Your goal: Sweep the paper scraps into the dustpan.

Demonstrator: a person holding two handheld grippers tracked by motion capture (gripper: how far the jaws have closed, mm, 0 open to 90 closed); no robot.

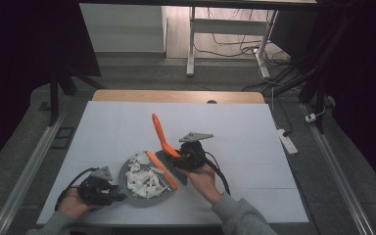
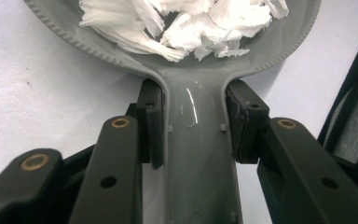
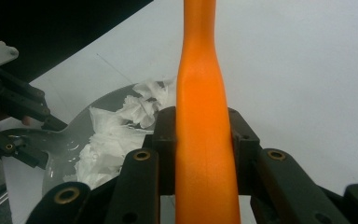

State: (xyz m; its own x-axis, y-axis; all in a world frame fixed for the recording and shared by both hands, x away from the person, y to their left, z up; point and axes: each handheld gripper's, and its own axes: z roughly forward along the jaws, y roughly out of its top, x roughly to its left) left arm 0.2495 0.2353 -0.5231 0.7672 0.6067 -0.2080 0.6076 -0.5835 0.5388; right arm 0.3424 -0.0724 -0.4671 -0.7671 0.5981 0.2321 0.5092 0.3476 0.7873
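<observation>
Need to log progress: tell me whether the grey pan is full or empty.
Partly full: the pan holds a loose heap of torn white paper, with bare grey rim around it.

No readable text, label, brand, number or sign anywhere

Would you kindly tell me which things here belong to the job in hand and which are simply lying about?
In use: grey dustpan, held by the left gripper; torn white paper in it; orange brush, held by the right gripper.
Lying about: white power strip, floor cables.
</observation>
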